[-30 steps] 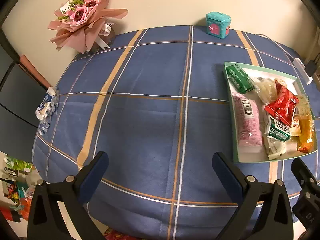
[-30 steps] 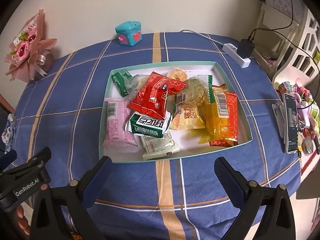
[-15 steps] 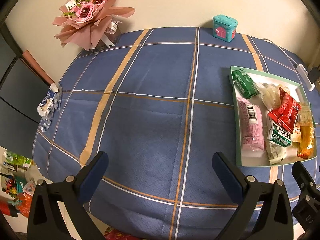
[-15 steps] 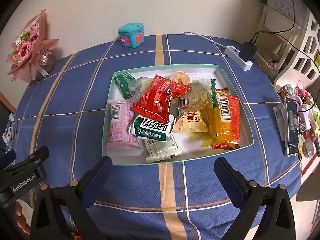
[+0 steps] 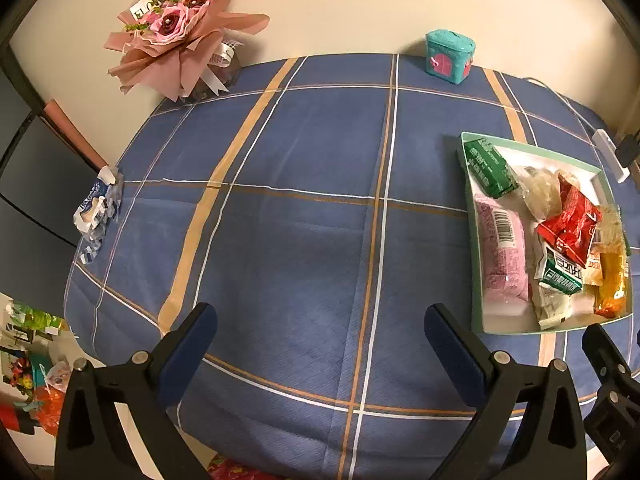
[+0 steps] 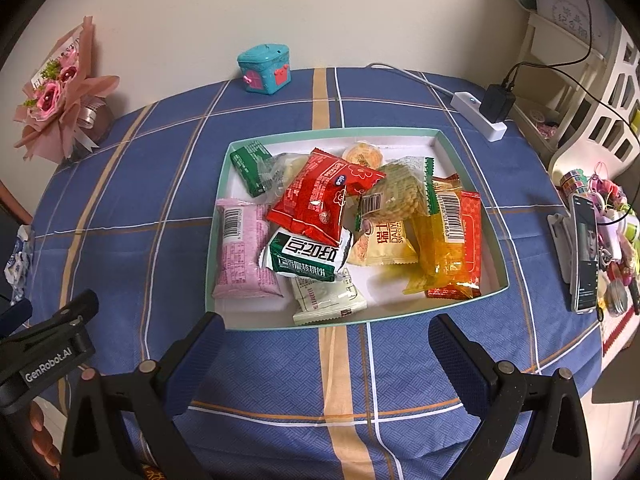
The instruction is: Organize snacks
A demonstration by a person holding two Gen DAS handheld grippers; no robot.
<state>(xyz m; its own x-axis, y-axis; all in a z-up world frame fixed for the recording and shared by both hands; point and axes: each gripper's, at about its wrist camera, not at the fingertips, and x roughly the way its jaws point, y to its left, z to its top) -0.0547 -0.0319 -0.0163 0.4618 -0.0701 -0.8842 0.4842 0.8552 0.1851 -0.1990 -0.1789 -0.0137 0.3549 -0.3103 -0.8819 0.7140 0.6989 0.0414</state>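
A shallow green-rimmed box (image 6: pixel 216 240) on the blue plaid tablecloth holds several snack packets: a red one (image 6: pixel 320 200), a pink one (image 6: pixel 242 256), a dark green one (image 6: pixel 250 166), a green-and-white one (image 6: pixel 306 258), a yellow one (image 6: pixel 382 242) and an orange one (image 6: pixel 448 248). My right gripper (image 6: pixel 326 348) is open and empty, just in front of the box's near edge. My left gripper (image 5: pixel 320 340) is open and empty over bare cloth, left of the box (image 5: pixel 476 280). The pink packet (image 5: pixel 502 256) shows there too.
A pink bouquet (image 5: pixel 176 36) and a teal toy house (image 5: pixel 448 56) stand at the table's back edge. A crumpled blue-white wrapper (image 5: pixel 98 210) lies at the left edge. A power strip (image 6: pixel 478 116) and a phone (image 6: pixel 586 248) lie to the right.
Both grippers have moved slightly lower and forward; the box sits a little lower in both views. Both stay open and empty.
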